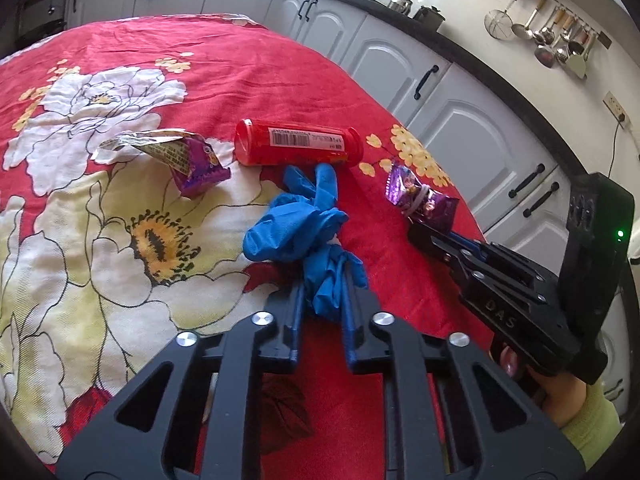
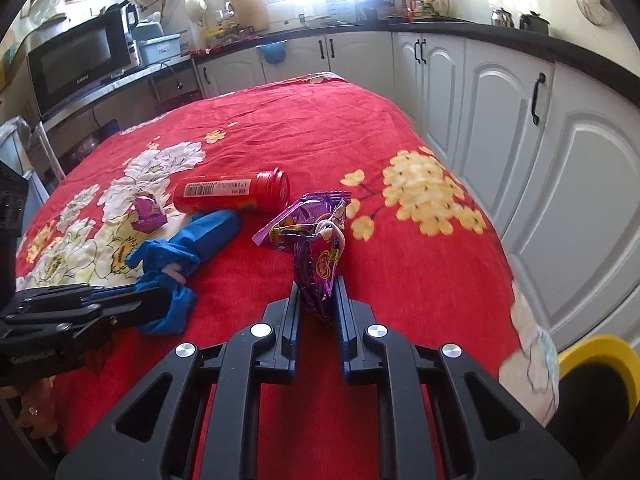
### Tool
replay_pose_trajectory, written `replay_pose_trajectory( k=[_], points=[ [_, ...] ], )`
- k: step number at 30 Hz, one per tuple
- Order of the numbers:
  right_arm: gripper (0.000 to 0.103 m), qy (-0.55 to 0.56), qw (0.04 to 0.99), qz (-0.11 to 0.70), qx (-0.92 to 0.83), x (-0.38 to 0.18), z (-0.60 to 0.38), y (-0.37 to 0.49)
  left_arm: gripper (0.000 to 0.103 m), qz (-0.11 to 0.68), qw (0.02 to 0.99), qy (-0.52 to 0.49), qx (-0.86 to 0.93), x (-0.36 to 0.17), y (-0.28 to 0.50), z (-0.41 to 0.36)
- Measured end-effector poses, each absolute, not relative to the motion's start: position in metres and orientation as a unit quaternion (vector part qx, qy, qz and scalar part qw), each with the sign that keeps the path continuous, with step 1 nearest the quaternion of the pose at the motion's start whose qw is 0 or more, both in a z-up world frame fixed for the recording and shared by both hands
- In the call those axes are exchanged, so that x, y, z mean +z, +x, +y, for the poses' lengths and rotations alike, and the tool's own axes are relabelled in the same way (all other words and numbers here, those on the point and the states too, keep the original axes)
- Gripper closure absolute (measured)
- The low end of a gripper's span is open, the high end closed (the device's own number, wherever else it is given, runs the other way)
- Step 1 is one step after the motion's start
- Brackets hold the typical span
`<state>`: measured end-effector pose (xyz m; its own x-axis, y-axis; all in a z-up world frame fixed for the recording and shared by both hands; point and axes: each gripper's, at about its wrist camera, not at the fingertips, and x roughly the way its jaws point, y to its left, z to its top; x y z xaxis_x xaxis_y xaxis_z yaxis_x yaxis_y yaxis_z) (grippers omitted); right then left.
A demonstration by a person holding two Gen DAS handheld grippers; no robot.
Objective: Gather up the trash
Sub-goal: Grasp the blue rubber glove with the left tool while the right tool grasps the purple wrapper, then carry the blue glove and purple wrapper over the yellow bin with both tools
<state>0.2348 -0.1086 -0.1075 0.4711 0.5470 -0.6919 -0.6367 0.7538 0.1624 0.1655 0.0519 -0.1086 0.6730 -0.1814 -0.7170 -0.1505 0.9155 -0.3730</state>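
Note:
A crumpled blue glove (image 1: 304, 232) lies on the red floral tablecloth (image 1: 120, 240), and my left gripper (image 1: 323, 292) is shut on its near end. The same blue glove (image 2: 180, 256) shows at the left of the right wrist view, pinched by the left gripper (image 2: 160, 300). My right gripper (image 2: 318, 292) is shut on a purple snack wrapper (image 2: 316, 240) tied with a rubber band. That purple wrapper (image 1: 424, 200) also shows beside the right gripper (image 1: 420, 228) in the left wrist view. A red canister (image 1: 296, 144) lies on its side behind the glove. A torn purple and silver wrapper (image 1: 184, 156) lies left of it.
White kitchen cabinets (image 1: 460, 92) run close along the table's right side. A yellow-rimmed bin (image 2: 600, 384) stands below the table's right edge. A microwave (image 2: 80, 60) sits on the counter at the back left. A hand in a green sleeve (image 1: 576, 400) holds the right gripper.

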Motion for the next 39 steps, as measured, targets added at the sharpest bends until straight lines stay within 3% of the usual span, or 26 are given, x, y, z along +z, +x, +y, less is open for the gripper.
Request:
replay_pose_trajectory(
  k=[9, 39],
  points=[
    [0.089, -0.022, 0.862, 0.382, 0.333, -0.106, -0.137, 0.212, 0.1, 0.408, 0.892, -0.194, -0.031, -0.104, 0.161, 0.037],
    [0.09, 0.065, 0.912, 0.329, 0.237, -0.057, -0.288, 0.156, 0.1, 0.349, 0.923, -0.1, -0.127, -0.044, 0.141, -0.075]
  ],
)
